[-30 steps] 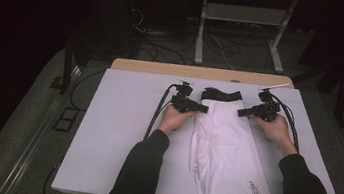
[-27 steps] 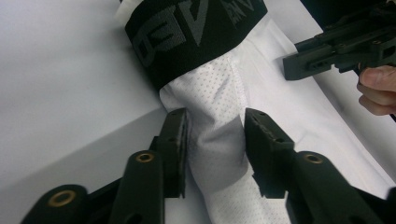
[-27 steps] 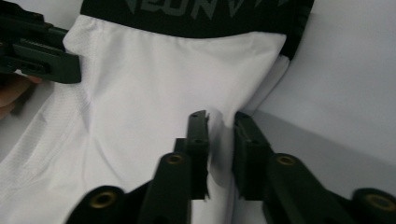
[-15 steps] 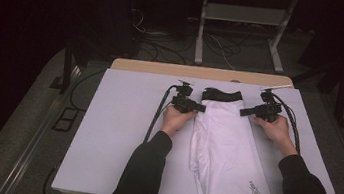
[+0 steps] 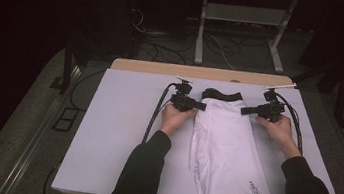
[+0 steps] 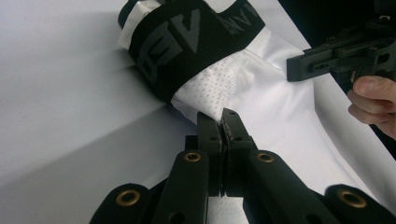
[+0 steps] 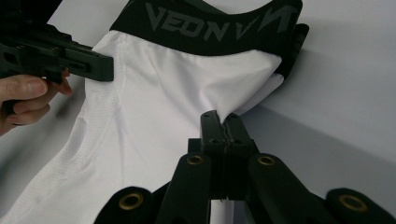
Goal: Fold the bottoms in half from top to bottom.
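At the near edge of the white-covered table (image 5: 101, 158) the person's two dark sleeves come in, and between them the leg end of a pair of white shorts (image 5: 228, 155) hangs toward the near right corner, a small printed logo showing on it. The garment lies lengthwise down the middle of the table, folded narrow, legs near and waist far.

Farther up, the left gripper (image 5: 198, 105) sits at the left edge of the cloth and the right gripper (image 5: 249, 110) at the right edge, both just below the waist. In the left gripper view the jaws have just been closing and now stand pressed together on a pinch of the mesh side panel; the left gripper (image 6: 224, 122) is clenched on the shorts. The right gripper view shows the same: the right gripper (image 7: 219, 122) has its jaws shut on a fold of white fabric at the garment's edge.

Beyond the jaws lies the black waistband (image 7: 210, 23) with grey lettering, curled over at the far end of the shorts, with bare tabletop behind it.

By the look of it, the grasp is done on both sides; the lifting, spreading or further folding of the shorts is yet to come.
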A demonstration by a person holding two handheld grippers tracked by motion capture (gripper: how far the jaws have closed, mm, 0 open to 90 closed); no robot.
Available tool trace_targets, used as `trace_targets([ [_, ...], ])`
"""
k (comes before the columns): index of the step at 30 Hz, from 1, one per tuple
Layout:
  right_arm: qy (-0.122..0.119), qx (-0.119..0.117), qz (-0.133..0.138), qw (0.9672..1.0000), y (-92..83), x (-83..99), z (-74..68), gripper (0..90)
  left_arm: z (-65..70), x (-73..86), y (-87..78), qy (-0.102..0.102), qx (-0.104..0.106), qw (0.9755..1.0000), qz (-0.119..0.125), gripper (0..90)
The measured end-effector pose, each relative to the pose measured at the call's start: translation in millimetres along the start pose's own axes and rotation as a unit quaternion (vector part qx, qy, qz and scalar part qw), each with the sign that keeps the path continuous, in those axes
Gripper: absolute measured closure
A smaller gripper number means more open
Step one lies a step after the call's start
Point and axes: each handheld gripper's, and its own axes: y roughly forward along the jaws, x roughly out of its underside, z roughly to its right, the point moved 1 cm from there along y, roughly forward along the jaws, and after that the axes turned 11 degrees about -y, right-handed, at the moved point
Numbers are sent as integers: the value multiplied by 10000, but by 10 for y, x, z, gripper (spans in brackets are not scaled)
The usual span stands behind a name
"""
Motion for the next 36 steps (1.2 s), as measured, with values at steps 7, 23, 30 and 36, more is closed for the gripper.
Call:
trace_targets([
  [7,-76,-92,117,9999,-43,-12,-46,879,50,-4,-52,41,73,10000,10,871],
  [23,-306,-46,284,9991,-253,-4,-181,879,298,-8,-212,372,128,9992,16,871],
  [30,-366,-68,394,9985,-351,4,-236,879,432,-14,-319,500,173,9986,48,871],
  [36,-425,-67,464,9980,-425,13,-292,879,533,-8,-385,563,205,9982,66,871],
])
